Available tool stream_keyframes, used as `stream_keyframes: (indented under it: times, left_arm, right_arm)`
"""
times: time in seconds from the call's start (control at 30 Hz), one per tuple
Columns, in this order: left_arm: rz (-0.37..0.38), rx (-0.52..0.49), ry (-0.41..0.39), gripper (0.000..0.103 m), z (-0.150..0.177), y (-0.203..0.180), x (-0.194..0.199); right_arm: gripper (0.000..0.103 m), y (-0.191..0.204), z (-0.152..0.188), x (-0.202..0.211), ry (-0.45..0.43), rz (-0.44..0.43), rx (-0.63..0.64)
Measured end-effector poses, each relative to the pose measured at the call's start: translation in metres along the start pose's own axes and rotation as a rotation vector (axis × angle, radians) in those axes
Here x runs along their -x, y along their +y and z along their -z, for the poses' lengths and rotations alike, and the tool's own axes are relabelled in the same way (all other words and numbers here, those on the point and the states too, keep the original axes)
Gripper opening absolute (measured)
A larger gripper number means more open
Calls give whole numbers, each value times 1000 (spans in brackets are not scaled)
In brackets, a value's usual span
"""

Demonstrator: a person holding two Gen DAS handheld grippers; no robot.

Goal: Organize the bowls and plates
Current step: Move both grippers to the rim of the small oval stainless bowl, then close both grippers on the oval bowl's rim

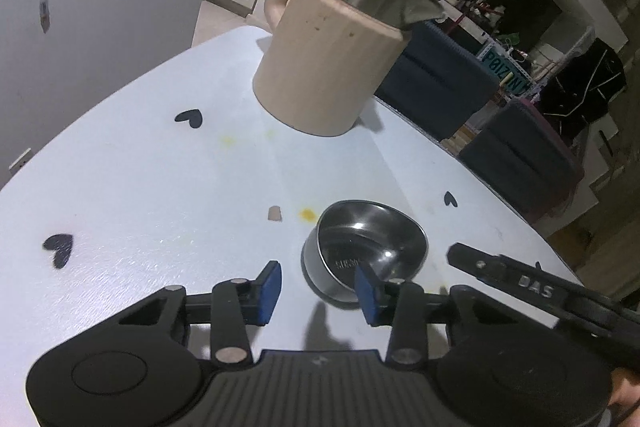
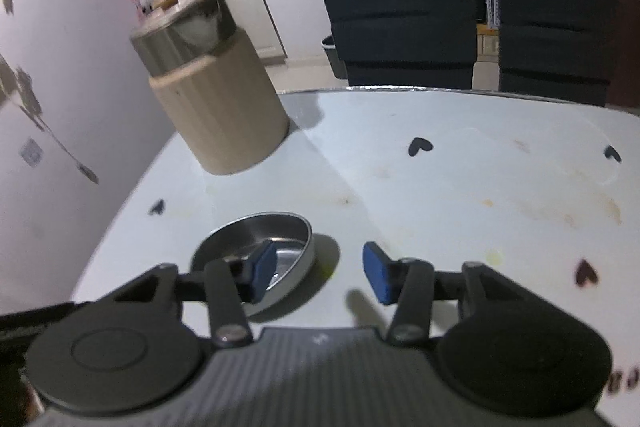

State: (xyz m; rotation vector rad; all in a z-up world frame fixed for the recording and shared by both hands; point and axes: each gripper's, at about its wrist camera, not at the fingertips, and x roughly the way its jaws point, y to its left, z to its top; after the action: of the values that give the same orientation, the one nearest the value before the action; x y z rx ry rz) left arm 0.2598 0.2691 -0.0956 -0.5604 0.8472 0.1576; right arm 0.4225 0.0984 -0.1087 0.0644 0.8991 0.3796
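A pale blue worktop (image 1: 168,163) with small dark heart marks and a few yellowish stains carries a small, shallow steel bowl (image 1: 366,247) and a tall beige jug (image 1: 328,67) with a steel lid. In the left wrist view, the left gripper (image 1: 318,291) hangs over the worktop with its blue pads partly spread and nothing between them; the bowl sits just ahead and slightly to the right of it, and the right pad (image 1: 366,293) overlaps the bowl's near rim in the picture, though whether it touches cannot be told. The jug stands well ahead of this gripper. A black arm of the other gripper reaches in from the right, near the bowl. In the right wrist view, which is a little blurred, the right gripper (image 2: 320,273) also stands partly spread and empty. The bowl (image 2: 256,255) lies ahead and to its left, with the left pad (image 2: 264,269) over the bowl's hollow. The jug (image 2: 218,107) rises farther ahead to the left, and two dark chairs (image 2: 400,23) stand beyond the worktop's far edge (image 2: 440,93).
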Motion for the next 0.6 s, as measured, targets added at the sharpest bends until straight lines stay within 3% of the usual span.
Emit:
stream_keyframes:
  times: [0.13, 0.27, 0.4, 0.47, 0.53, 0.6]
  left_arm:
    - [24, 14, 8, 39, -4, 1, -14]
    - [10, 15, 35, 26, -6, -2, -30]
    - [10, 22, 48, 24, -5, -4, -41]
    - [-2, 20, 55, 10, -6, -6, -44]
    - [-17, 21, 50, 10, -5, -7, -45]
    - [-28, 12, 48, 8, -5, -9, -43]
  right_arm:
    - [48, 4, -6, -23, 31, 2, 3]
    - [41, 6, -12, -45, 52, -8, 2]
    - [26, 9, -15, -64, 69, -7, 21]
    - [20, 10, -15, -68, 79, -7, 35]
    - [10, 12, -14, -69, 82, -4, 46]
    - [9, 13, -13, -67, 82, -2, 39]
